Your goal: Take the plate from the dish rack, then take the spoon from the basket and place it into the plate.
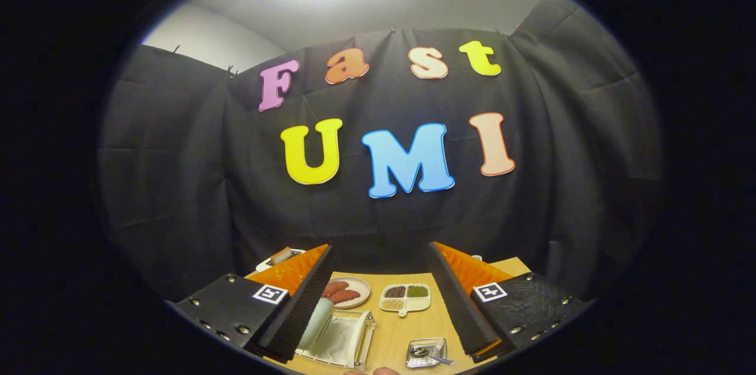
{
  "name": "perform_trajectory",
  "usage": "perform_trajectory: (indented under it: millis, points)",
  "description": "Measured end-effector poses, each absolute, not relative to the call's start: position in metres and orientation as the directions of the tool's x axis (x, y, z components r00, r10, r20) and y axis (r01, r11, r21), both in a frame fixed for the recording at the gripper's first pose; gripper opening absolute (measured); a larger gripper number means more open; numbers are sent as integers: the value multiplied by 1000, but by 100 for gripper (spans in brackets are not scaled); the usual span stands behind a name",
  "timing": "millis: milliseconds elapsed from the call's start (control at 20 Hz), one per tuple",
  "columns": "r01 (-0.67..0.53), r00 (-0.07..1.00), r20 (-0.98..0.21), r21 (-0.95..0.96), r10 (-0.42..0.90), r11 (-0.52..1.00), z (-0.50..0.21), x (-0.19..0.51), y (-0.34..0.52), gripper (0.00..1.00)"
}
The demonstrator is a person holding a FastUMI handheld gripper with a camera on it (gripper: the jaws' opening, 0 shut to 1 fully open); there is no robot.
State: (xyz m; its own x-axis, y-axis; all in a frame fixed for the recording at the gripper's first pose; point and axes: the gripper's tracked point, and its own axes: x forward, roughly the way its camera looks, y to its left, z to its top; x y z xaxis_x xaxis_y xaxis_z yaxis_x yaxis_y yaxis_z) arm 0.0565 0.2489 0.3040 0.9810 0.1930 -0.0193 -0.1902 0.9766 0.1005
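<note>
My gripper (378,304) is open, held high above a wooden table (401,328) with nothing between its fingers. Below, between the fingers, a white dish rack (339,341) holds a pale green plate (316,323) standing on edge, close to the left finger (298,310). Near the right finger (463,304) sits a small clear basket (426,352) with a spoon (434,357) lying in it.
Beyond the rack lie a round plate of reddish food (345,292) and a divided white dish of grains (406,297). A white object (280,257) sits at the far left table corner. Fingertips of a person's hand (373,371) show at the near table edge.
</note>
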Motion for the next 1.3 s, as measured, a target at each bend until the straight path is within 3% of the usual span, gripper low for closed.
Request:
perform_trajectory:
  millis: [150,350,450,900,1250,1300]
  points:
    - [-254,952,-146,118,270,960,288,67,281,98]
    - [-270,857,-400,190,325,944,247,73,309,98]
    - [-243,800,-498,239,334,940,229,79,315,91]
    - [-205,542,-737,351,404,914,171,88,357,90]
    - [-194,422,-849,259,319,946,131,105,383,90]
    - [-190,414,-861,235,295,953,125,110,382,85]
